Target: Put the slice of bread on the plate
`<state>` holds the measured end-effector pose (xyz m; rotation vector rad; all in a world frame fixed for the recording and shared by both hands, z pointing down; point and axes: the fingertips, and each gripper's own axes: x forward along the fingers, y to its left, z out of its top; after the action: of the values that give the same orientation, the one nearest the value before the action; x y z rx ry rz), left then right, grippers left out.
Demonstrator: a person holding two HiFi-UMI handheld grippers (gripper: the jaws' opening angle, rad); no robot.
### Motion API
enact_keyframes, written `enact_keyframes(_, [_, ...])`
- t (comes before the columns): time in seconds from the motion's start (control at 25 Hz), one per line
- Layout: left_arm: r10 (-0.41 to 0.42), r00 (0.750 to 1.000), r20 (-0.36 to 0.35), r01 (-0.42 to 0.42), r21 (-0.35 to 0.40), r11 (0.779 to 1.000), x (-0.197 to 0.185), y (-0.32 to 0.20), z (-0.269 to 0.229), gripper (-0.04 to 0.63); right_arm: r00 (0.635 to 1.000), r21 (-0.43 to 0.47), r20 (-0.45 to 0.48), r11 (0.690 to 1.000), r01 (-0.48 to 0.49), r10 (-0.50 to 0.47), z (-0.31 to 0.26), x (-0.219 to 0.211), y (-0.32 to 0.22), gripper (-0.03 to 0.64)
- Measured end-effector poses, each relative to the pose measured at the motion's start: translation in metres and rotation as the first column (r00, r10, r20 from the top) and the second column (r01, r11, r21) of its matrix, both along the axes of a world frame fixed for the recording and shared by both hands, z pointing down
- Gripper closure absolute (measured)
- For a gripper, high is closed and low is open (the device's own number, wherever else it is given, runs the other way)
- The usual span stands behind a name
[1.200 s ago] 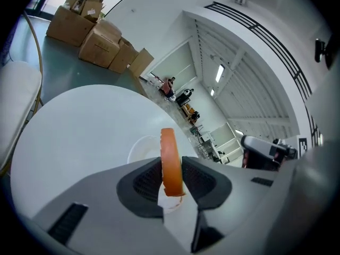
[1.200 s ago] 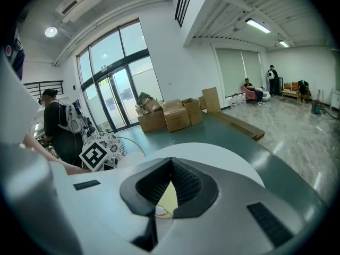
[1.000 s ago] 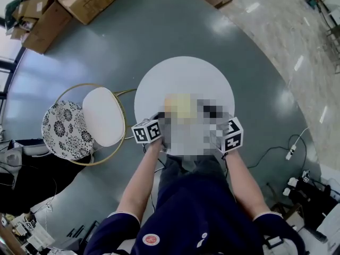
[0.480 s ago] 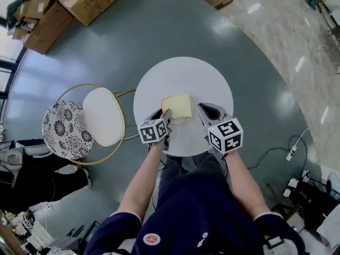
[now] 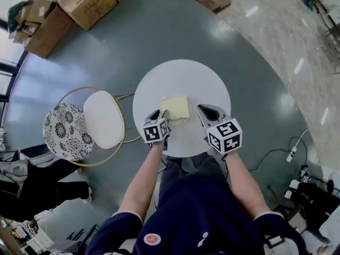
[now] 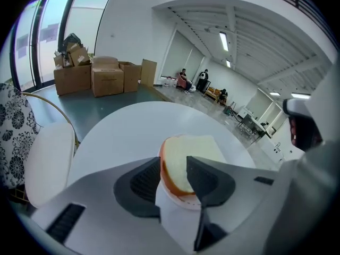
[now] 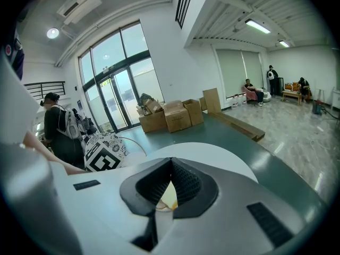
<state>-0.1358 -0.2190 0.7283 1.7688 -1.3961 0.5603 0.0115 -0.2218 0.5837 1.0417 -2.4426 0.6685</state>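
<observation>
A slice of bread with an orange-brown crust lies flat on a small white plate on the round white table. My left gripper sits at the slice's near left edge. Its jaws are opening, and the near end of the bread lies between them with the pads not pressing on it. My right gripper hovers just right of the slice with its tips together and nothing held. In the right gripper view, a bit of bread shows below the shut right gripper.
A gold-framed chair with a white seat and a floral cushion stands left of the table. Cardboard boxes lie on the floor beyond. A cable and plug lie at the right. A person stands by the windows.
My left gripper has rolled and shifted a little to the right at the bread's edge. The bread stays in about the same spot. My right gripper has hardly moved.
</observation>
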Motion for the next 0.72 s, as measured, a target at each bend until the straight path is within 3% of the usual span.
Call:
enact_keyframes(0.12, [0.019,1.0,-0.006,-0.018,0.028,0.999,0.002,-0.002,-0.015,0.44,1.0,0.014,0.002,1.0,-0.003,0.003,-0.007,0.003,-0.002,0.611])
enact_keyframes(0.28, [0.105,0.994,-0.034,-0.1,0.124,0.987,0.017,-0.006,-0.055,0.442,1.0,0.028,0.011,1.0,-0.011,0.01,-0.014,0.006,-0.002,0.611])
enact_keyframes(0.44, [0.209,0.976,-0.064,-0.189,0.233,0.954,0.036,-0.004,-0.103,0.442,1.0,0.057,0.028,0.998,-0.013,0.011,-0.027,0.003,-0.003,0.611])
enact_keyframes(0.64, [0.287,0.947,-0.142,-0.222,0.355,0.908,0.054,0.0,-0.162,0.443,0.998,0.11,0.06,0.994,-0.01,0.003,-0.054,-0.003,-0.006,0.611])
enact_keyframes(0.72, [0.314,0.938,-0.146,-0.232,0.409,0.882,0.059,0.002,-0.187,0.476,0.997,0.138,0.072,0.99,-0.003,-0.007,-0.068,-0.007,-0.006,0.611])
